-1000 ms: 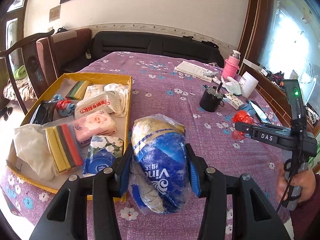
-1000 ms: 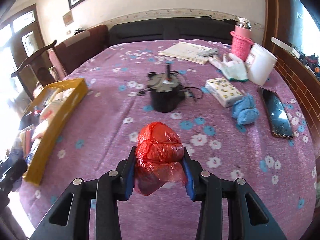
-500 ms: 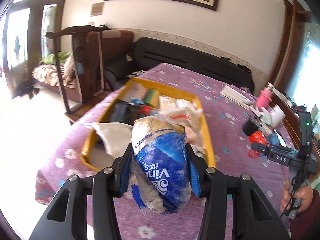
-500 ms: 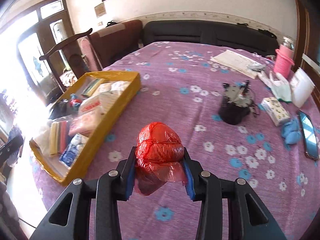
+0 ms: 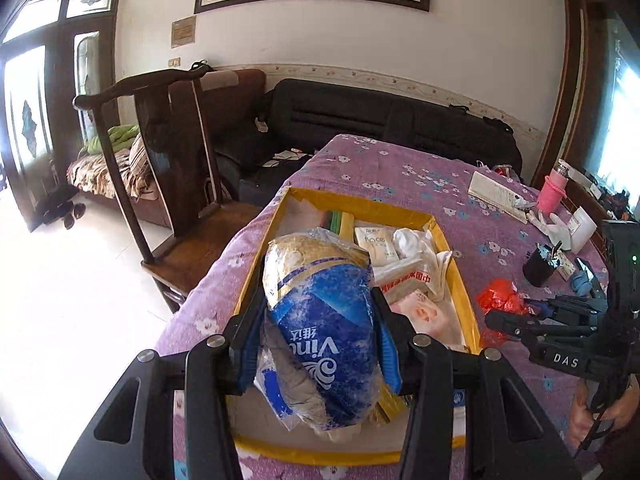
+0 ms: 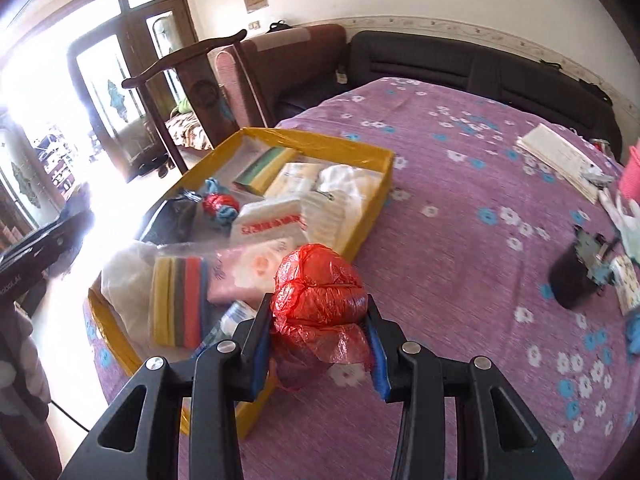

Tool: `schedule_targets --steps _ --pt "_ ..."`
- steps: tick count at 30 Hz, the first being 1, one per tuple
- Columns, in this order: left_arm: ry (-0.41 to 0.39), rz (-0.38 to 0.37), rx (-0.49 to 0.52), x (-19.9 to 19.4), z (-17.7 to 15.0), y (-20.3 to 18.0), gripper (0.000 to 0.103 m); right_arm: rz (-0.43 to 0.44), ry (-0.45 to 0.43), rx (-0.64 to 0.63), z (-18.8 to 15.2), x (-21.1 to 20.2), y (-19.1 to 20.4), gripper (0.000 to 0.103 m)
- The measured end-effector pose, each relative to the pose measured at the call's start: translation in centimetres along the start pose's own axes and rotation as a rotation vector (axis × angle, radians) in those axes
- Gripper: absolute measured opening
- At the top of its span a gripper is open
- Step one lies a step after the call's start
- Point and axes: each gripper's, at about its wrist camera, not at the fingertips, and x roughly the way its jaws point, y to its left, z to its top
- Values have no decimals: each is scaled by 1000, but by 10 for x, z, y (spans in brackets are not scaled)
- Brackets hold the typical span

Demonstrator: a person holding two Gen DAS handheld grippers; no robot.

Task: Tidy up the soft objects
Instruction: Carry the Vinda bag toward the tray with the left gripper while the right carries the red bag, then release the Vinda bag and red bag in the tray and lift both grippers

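Purple floral tablecloth (image 6: 460, 216), yellow tray (image 6: 384, 160) crowded, left tool (image 5: 320, 344) clamping blue tissue pack (image 5: 324, 328), right tool (image 6: 318, 340) clamping red bag (image 6: 316, 288)

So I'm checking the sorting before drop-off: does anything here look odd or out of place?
Nothing is spilled or broken. One oddity: a black motor-like part sits among soft items on the purple tablecloth.

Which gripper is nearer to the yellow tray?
Left. The left gripper holds the blue tissue pack over the yellow tray; the right gripper, holding the red bag, is beside its edge.
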Motion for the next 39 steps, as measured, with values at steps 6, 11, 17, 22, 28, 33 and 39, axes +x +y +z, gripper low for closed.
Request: schedule_targets --steps 6,11,17,22,28,33,39 --pt "43 31 93 55 52 -3 47 30 14 -19 21 26 19 44" --pt "99 10 108 109 87 -1 47 13 14 -63 30 39 29 44" --pt "181 27 136 164 99 -3 47 -8 44 -69 35 57 24 44" --pt "235 48 136 199 98 -5 48 -29 76 -62 39 72 16 44" --pt "256 98 129 214 92 0 54 -45 77 -74 45 80 14 44" --pt "247 70 99 207 92 2 62 -82 63 -107 46 84 20 52" --pt "139 84 168 166 95 -16 77 -91 34 -128 46 77 28 77"
